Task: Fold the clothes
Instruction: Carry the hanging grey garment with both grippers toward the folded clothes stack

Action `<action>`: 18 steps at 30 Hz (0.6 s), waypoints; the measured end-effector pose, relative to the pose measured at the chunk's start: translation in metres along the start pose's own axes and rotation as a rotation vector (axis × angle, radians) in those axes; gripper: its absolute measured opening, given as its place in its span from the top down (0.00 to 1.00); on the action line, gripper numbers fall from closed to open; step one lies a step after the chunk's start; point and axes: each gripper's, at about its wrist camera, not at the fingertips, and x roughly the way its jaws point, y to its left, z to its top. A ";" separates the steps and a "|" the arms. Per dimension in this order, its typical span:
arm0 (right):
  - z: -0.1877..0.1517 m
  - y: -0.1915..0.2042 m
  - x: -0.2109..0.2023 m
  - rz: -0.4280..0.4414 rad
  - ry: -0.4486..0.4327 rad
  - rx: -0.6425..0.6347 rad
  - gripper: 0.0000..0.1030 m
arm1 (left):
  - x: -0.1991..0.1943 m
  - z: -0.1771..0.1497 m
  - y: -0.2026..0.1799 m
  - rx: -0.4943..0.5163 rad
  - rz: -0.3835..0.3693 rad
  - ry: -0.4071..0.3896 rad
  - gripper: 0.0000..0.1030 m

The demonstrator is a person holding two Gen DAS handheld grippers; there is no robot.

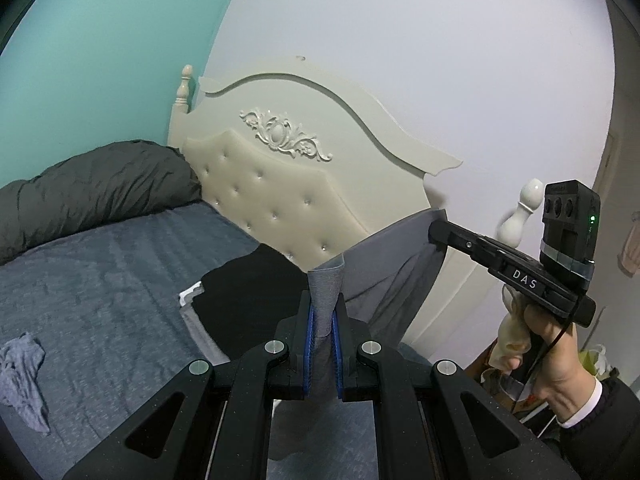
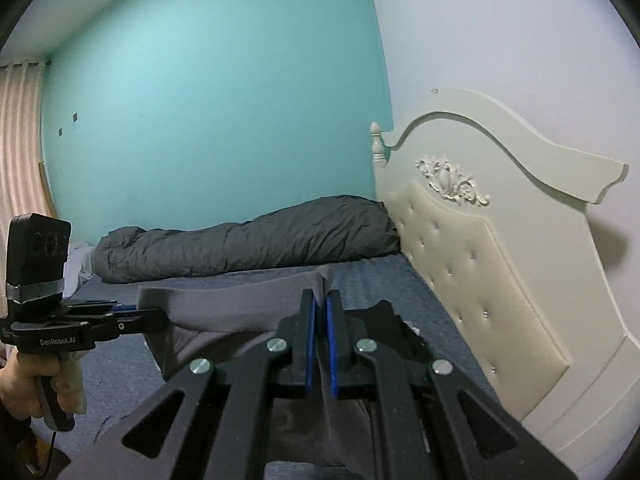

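Both claws, left [image 1: 323, 316] and right [image 2: 320, 312], pinch the grey garment [image 1: 384, 256] aloft near the bed's [image 1: 120, 280] headboard end; the right's thin corner bite could slip, dropping it.

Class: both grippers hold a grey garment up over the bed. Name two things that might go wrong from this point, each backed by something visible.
1. The right gripper pinches only a thin corner of the grey garment; it may slip free once the cloth is pulled taut.
2. A black garment lies on the bed right below, so the hanging grey cloth could drag or land on it and spoil the fold.
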 end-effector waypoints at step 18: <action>0.009 -0.057 0.089 -0.070 0.074 0.020 0.95 | 0.103 0.038 0.046 -0.070 0.021 0.043 0.92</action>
